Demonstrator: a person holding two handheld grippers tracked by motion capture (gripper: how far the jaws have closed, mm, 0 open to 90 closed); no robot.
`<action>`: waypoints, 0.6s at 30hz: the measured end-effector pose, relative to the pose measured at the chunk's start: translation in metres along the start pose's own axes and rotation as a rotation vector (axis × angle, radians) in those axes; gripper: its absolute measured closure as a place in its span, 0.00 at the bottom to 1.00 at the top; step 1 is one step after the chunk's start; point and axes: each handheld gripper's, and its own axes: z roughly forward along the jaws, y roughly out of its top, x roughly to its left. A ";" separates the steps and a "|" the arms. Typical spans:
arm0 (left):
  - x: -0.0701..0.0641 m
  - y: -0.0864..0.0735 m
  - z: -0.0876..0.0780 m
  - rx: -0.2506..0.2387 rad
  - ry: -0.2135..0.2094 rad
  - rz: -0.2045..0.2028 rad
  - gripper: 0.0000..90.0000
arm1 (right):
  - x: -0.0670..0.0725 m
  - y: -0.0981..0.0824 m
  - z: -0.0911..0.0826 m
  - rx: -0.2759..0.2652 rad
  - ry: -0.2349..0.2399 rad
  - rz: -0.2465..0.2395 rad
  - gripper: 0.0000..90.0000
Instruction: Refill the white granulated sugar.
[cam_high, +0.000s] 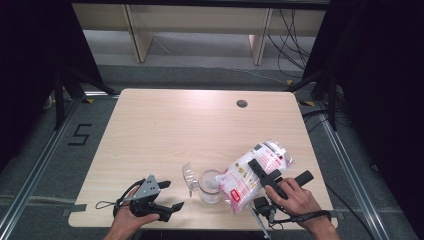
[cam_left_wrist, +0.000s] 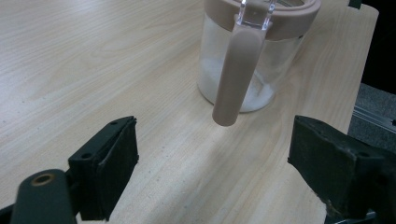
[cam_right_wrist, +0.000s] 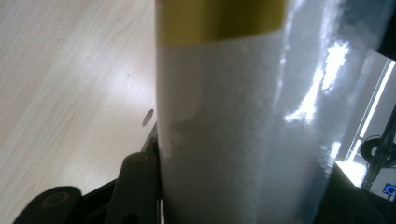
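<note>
Item: bag (cam_high: 252, 176) of white grains, tilting over the jar (cam_high: 210, 186) near the table's (cam_high: 165, 125) front edge. Right gripper (cam_high: 260, 172) is clamping the bag. Left gripper (cam_high: 167, 196) is waiting unclenched beside the jar. Progress: jar (cam_left_wrist: 247, 60) holding a shallow layer; pouring likely far from finished.

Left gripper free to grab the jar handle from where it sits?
Probably yes. The left gripper is open and empty, with the jar's handle straight ahead and bare table between. The bag in the right gripper tilts over the far side.
</note>
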 end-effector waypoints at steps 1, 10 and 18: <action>0.000 0.000 0.000 0.003 0.000 0.003 0.17 | -0.001 0.000 0.000 -0.003 0.001 -0.008 0.65; 0.000 0.000 -0.001 0.004 0.000 0.008 0.17 | -0.002 0.002 0.001 -0.010 -0.003 -0.037 0.65; 0.000 0.000 0.000 0.001 0.001 0.007 0.17 | -0.003 0.002 0.000 -0.010 0.003 -0.041 0.65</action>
